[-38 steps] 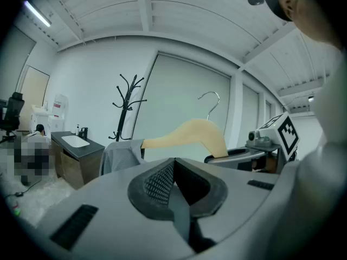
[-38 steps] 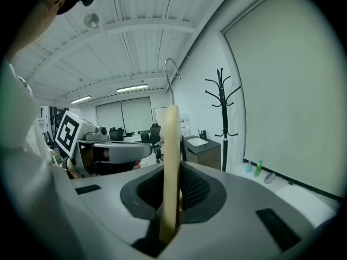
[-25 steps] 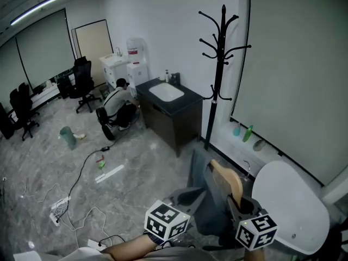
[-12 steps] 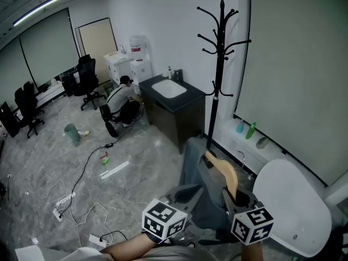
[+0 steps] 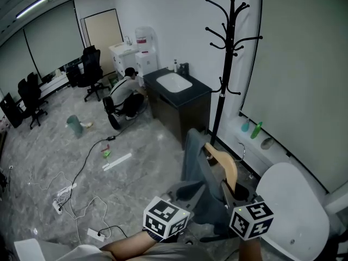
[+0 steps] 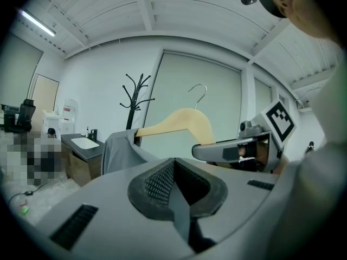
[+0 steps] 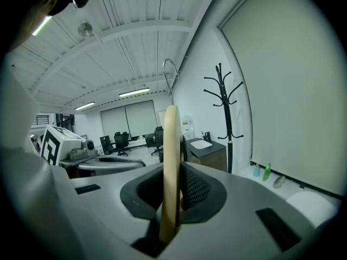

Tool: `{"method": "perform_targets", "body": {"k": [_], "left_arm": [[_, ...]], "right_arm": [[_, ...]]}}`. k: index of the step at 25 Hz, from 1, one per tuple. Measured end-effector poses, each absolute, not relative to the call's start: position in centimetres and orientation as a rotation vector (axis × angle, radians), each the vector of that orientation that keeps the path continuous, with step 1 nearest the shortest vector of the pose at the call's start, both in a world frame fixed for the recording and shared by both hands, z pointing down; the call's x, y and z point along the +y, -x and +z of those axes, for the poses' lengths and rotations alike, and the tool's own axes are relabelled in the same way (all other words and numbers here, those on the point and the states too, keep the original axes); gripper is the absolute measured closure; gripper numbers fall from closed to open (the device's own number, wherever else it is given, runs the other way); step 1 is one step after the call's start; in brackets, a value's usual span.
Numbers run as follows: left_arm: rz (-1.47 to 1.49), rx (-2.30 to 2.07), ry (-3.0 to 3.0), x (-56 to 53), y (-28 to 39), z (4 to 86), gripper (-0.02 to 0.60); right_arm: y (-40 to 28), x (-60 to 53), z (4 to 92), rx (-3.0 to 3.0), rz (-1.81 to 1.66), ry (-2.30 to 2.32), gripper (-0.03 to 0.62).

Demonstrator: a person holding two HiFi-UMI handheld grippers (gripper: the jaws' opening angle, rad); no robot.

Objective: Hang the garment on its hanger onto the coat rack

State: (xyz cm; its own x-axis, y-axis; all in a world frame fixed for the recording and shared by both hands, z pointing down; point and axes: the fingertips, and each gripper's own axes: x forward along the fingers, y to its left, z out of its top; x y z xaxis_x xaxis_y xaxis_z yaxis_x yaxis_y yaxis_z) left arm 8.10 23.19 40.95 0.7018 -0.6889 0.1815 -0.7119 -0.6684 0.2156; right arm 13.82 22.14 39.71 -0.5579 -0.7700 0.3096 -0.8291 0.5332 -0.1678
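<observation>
Hanger (image 7: 171,145) is clamped in R gripper (image 7: 172,183) fingers, lower center. Garment (image 5: 194,165) is pinched in L gripper (image 6: 174,186) fingers; rack (image 5: 229,64) is seen upper right.

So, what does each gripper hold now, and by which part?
Right gripper: the wooden hanger, by one arm. Left gripper: the grey garment, by a pinch of cloth.

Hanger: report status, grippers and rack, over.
Right gripper shut on wooden hanger, hook up. Left gripper shut on grey garment hanging from it. Not yet hung; coat rack ahead, hooks bare. Sink cabinet beside rack.
</observation>
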Motion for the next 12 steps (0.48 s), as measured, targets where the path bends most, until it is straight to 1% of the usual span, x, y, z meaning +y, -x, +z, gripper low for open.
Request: {"method": "perform_targets", "body": {"k": [4,12], "left_arm": [[0.105,-1.089,-2.647,19.0,-7.6,41.5,0.577],[0.091,-1.029,-2.682,7.1,-5.3,40.9,0.577]], "right_arm": [[-13.1,18.2,40.3,-2.564,0.445,-1.367,0.540],[-10.6,7.5,39.7,-2.527,0.440,-1.432,0.540]]}}
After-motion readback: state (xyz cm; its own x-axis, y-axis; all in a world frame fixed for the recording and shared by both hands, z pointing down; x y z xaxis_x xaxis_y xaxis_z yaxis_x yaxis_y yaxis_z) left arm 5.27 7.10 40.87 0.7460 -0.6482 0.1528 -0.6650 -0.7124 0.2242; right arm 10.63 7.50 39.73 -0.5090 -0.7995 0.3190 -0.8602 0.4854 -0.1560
